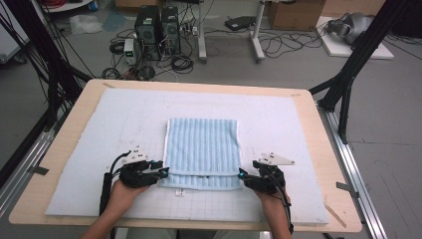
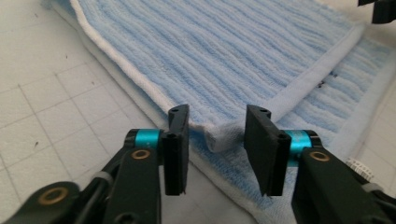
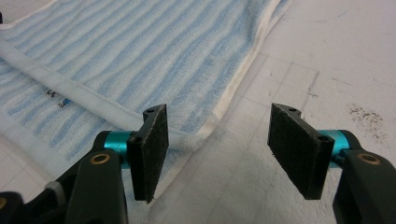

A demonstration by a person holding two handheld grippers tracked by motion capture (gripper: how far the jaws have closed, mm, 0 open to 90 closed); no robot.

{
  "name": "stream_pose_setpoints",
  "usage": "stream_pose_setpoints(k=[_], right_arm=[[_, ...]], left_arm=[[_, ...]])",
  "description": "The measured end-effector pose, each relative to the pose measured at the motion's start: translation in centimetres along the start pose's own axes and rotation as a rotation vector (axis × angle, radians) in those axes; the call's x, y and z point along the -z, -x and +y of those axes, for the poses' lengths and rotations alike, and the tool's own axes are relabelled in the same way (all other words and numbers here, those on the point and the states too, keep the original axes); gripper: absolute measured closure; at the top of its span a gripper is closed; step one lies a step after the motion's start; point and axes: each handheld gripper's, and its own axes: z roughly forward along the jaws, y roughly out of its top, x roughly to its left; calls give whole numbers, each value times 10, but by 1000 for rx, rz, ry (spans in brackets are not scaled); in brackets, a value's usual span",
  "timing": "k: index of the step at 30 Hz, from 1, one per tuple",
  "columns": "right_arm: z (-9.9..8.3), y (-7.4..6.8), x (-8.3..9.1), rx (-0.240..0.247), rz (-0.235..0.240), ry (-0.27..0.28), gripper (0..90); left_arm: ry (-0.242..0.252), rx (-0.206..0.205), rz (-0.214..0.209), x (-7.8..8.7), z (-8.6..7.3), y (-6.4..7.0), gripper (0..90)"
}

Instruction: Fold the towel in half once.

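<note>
A light-blue striped towel [image 1: 203,149] lies folded on the white gridded mat [image 1: 99,149], its upper layer ending short of the near edge. My left gripper [image 1: 161,172] is at the towel's near-left corner. In the left gripper view the towel [image 2: 210,56] has its upper layer's corner between the jaws of the left gripper [image 2: 218,112], which stand open and unclamped. My right gripper [image 1: 242,175] is at the near-right corner. In the right gripper view the right gripper [image 3: 219,112] is wide open, with the towel [image 3: 140,51] corner just ahead of the left jaw.
The mat covers most of a wooden table [image 1: 62,149]. A small white tag [image 1: 179,191] sticks out from the towel's near edge. Black frame posts [image 1: 348,74] stand at the table's sides. On the floor beyond are computer towers [image 1: 157,27], cables and boxes.
</note>
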Motion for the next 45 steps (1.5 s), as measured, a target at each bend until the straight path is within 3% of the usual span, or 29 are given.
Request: stream_pose_setpoints(k=[4, 7, 10, 14, 19, 21, 26, 29, 33, 34, 35, 36, 37, 39, 42, 45], right_arm=[[1, -2, -1, 7, 3, -1, 381], [2, -3, -2, 16, 6, -2, 387], [3, -4, -1, 22, 12, 5, 413], [6, -4, 2, 17, 54, 12, 489], [7, -14, -6, 101, 94, -51, 552], [6, -16, -10, 119, 80, -75, 607], [6, -17, -10, 147, 51, -85, 874], [7, -19, -6, 173, 43, -76, 892], [9, -19, -3, 172, 42, -67, 893], [9, -18, -2, 169, 46, -68, 846], [8, -17, -3, 156, 59, -65, 685], [8, -17, -5, 127, 58, -66, 622], [7, -16, -6, 120, 66, -68, 619], [6, -18, -10, 140, 65, -94, 658], [6, -22, -13, 186, 47, -118, 811], [7, -24, -12, 199, 36, -121, 828]], left_arm=[[5, -33, 0, 1, 0, 1, 800], [31, -54, -3, 3, 0, 2, 839], [69, -28, -20, 9, 2, 0, 844], [110, 16, -50, 17, 3, -2, 848], [139, 27, -62, 22, 5, -1, 851], [139, 30, -63, 23, 5, -1, 851], [139, 43, -70, 25, 3, -2, 851], [149, 51, -75, 27, 3, -2, 851], [155, 63, -81, 29, 3, -3, 851], [156, 64, -81, 29, 3, -3, 851], [157, 67, -82, 29, 2, -3, 851], [156, 69, -84, 29, 2, -3, 851], [156, 68, -84, 29, 2, -3, 851], [155, 67, -82, 28, 2, -3, 851], [153, 68, -83, 28, 2, -4, 851], [151, 64, -84, 28, 2, -3, 851]])
